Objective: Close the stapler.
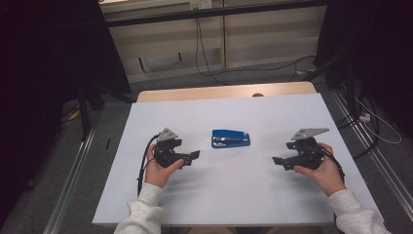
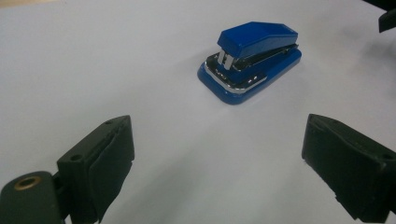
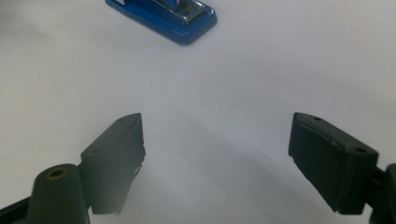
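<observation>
A blue stapler (image 1: pixel 231 138) lies flat on the white table sheet (image 1: pixel 224 190), near the middle. My left gripper (image 1: pixel 194 155) is held a little to its left and slightly nearer to me, jaws wide apart and empty. In the left gripper view the stapler (image 2: pixel 250 60) sits ahead and to the right of the open left gripper (image 2: pixel 219 163). My right gripper (image 1: pixel 276 161) hovers to the stapler's right, also open and empty. The right gripper view has the stapler's base (image 3: pixel 168 16) at the top edge, beyond the right gripper (image 3: pixel 217 158).
The white sheet covers a wooden table whose far edge (image 1: pixel 224 91) shows bare wood. Beyond it are a floor with cables (image 1: pixel 204 58), dark stands at both sides, and metal rails (image 1: pixel 73 185) along the table.
</observation>
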A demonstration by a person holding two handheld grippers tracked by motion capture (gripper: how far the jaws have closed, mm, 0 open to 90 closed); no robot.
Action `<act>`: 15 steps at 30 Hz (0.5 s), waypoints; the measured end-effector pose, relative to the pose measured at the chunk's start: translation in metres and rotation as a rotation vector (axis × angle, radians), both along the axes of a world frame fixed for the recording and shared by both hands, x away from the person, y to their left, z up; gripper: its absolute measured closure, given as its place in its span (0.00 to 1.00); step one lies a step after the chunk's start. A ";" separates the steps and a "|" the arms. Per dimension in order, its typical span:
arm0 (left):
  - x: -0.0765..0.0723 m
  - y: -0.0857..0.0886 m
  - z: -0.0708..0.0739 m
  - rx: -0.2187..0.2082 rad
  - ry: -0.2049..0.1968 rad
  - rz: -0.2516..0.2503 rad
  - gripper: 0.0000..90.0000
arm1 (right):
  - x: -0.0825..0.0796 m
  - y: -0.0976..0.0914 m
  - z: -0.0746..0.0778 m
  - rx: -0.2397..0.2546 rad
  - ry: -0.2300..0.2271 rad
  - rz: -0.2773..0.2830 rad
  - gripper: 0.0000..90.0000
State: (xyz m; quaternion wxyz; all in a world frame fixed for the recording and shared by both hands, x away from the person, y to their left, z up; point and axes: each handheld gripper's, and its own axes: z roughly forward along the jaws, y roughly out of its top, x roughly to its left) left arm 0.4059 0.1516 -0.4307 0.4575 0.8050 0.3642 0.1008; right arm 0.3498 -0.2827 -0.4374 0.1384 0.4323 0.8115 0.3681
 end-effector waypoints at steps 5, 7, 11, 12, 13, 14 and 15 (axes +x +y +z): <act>-0.004 0.008 0.000 -0.001 -0.005 0.006 0.10 | -0.006 -0.004 0.001 0.005 -0.006 0.001 0.19; -0.005 0.013 0.000 -0.005 -0.004 0.009 0.10 | -0.007 -0.004 0.001 0.006 -0.005 -0.003 0.18; -0.009 0.021 0.000 -0.013 -0.006 0.026 0.09 | -0.011 -0.006 0.001 0.006 -0.001 -0.002 0.18; -0.011 0.024 0.000 -0.007 -0.008 0.026 0.09 | -0.013 -0.007 0.001 0.003 -0.003 -0.002 0.17; -0.012 0.025 -0.001 -0.010 -0.004 0.032 0.09 | -0.015 -0.008 0.001 0.003 -0.001 -0.001 0.17; -0.013 0.027 -0.001 -0.006 -0.004 0.033 0.09 | -0.015 -0.008 0.001 0.003 -0.001 -0.001 0.17; -0.014 0.029 -0.001 0.000 -0.005 0.031 0.09 | -0.017 -0.008 0.001 0.005 -0.002 -0.001 0.17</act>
